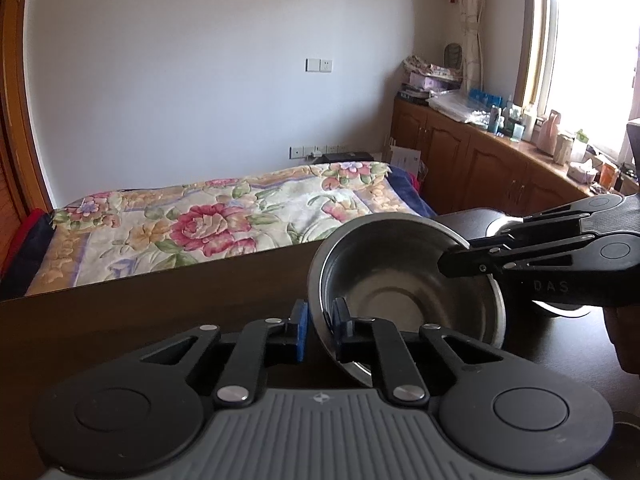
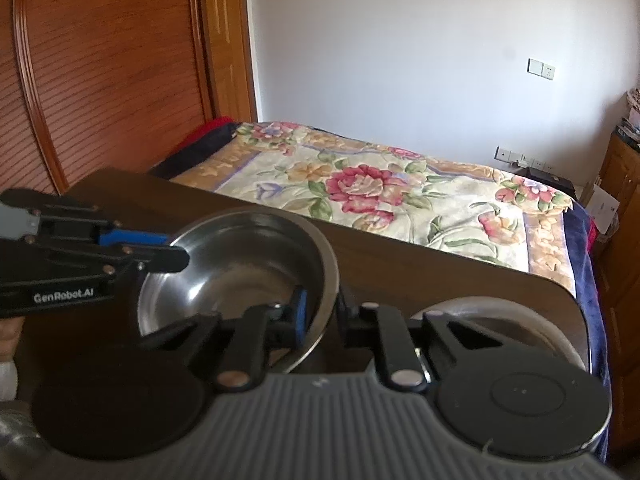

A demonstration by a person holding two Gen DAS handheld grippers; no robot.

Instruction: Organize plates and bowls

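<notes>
Steel bowls: one [image 1: 404,280], held over the dark table [image 1: 160,304].
Second steel dish: one [image 2: 516,320], at the table's right edge, partly hidden; bowl or plate, cannot tell.
Grippers: two, left gripper [image 1: 320,322] and right gripper [image 2: 320,312].
Tables: one.
Beds: one [image 1: 224,220].

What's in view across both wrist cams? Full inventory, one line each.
steel bowl: 1, silver, tilted above the table, gripped at opposite rim edges
second dish: 1, silver, on table behind right gripper, partly hidden
table: 1, dark brown, foreground
bed: 1, floral quilt, behind table
cabinets: wood, cluttered top, under window
wall sockets: white, on wall
left gripper: black with blue pads, straddles bowl rim
right gripper: black with blue pad, straddles bowl rim
</notes>
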